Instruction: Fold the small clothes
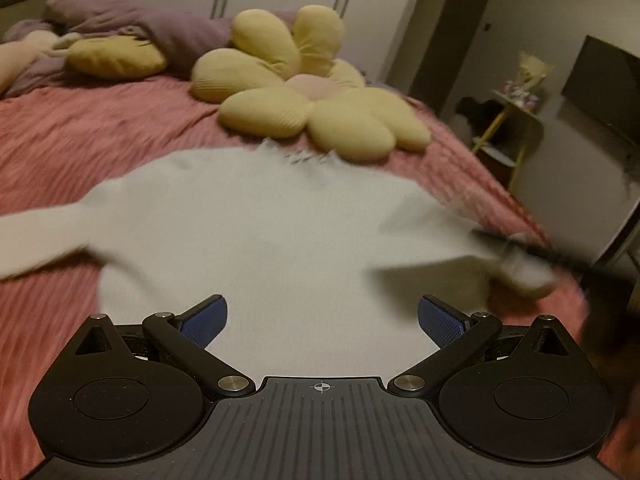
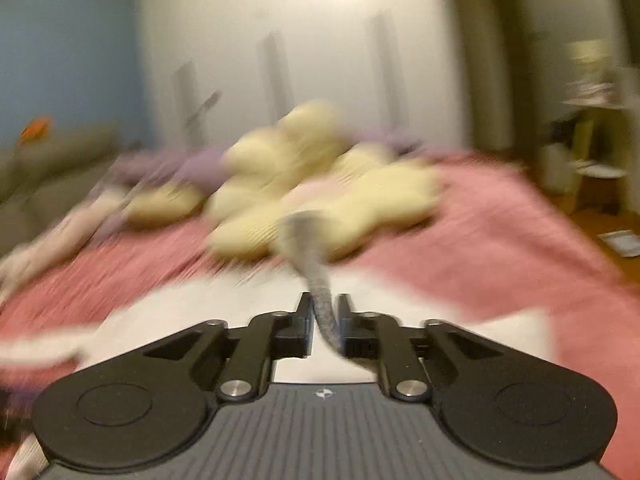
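Observation:
A small white long-sleeved top (image 1: 264,224) lies spread on the pink bedspread (image 1: 80,136), one sleeve stretched out to the left. My left gripper (image 1: 322,320) is open and empty just above its lower part. At the right edge of the left wrist view my right gripper (image 1: 532,256) shows blurred, lifting the other sleeve. In the right wrist view my right gripper (image 2: 325,320) is shut on that sleeve (image 2: 316,272), which looks grey and sticks up between the fingers. The top (image 2: 224,312) lies below it.
A yellow flower-shaped cushion (image 1: 308,92) and a second yellow cushion (image 1: 116,58) lie behind the top. A purple blanket (image 1: 160,28) is heaped at the bed's far side. A small side table (image 1: 508,120) and a dark screen (image 1: 604,84) stand to the right of the bed.

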Demonstrator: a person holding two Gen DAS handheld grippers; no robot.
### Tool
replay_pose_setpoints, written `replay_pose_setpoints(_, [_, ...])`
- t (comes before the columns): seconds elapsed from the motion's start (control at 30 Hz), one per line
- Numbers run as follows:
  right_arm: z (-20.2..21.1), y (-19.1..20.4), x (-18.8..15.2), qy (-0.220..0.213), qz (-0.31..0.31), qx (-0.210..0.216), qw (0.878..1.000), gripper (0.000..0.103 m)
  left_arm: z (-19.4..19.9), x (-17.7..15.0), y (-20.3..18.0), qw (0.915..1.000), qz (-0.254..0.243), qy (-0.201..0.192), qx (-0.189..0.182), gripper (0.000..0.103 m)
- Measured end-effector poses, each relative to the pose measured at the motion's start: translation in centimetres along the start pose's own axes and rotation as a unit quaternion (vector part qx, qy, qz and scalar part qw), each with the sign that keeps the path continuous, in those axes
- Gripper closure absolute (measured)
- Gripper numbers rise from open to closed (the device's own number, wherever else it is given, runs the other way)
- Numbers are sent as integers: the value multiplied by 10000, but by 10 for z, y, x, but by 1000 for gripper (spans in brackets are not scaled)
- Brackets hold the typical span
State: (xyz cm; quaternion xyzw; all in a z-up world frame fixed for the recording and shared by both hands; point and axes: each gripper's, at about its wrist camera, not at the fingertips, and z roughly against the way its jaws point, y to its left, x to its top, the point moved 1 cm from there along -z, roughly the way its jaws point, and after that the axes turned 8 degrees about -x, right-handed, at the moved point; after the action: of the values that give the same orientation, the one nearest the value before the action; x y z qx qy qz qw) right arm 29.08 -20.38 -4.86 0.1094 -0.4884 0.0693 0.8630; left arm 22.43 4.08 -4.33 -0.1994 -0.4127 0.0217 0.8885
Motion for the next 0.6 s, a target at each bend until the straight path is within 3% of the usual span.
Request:
replay_pose_setpoints(0.13, [5, 10, -39, 276, -271, -60, 9992, 59, -37, 21, 8, 9971, 504, 289, -491, 0])
replay_pose_setpoints(0.3, [44, -15, -73, 504, -808, -190, 9953, 59, -98, 26, 12, 9818, 1251, 768, -1203, 2])
replay_pose_setpoints(0.37, [57, -21, -81, 521, -840, -156, 9950, 58, -121, 25, 17, 9736, 1601, 1006, -1276, 22])
replay_pose_setpoints(0.43, [65, -29, -88, 539, -809, -138, 9952, 57, -141, 22, 22, 9643, 1877, 1335, -1304, 27])
replay_pose_setpoints(0.5, [69, -38, -88, 537, -863, -124, 9947, 56, -154, 18, 23, 9610, 1981, 1413, -1314, 30])
replay_pose_setpoints(0.57, [71, -45, -86, 508, -1001, -115, 9936, 56, -160, 17, 22, 9601, 2019, 1398, -1336, 56])
replay_pose_setpoints(0.6, [72, -48, -85, 498, -1071, -129, 9929, 56, -164, 17, 23, 9587, 2077, 1459, -1285, 64])
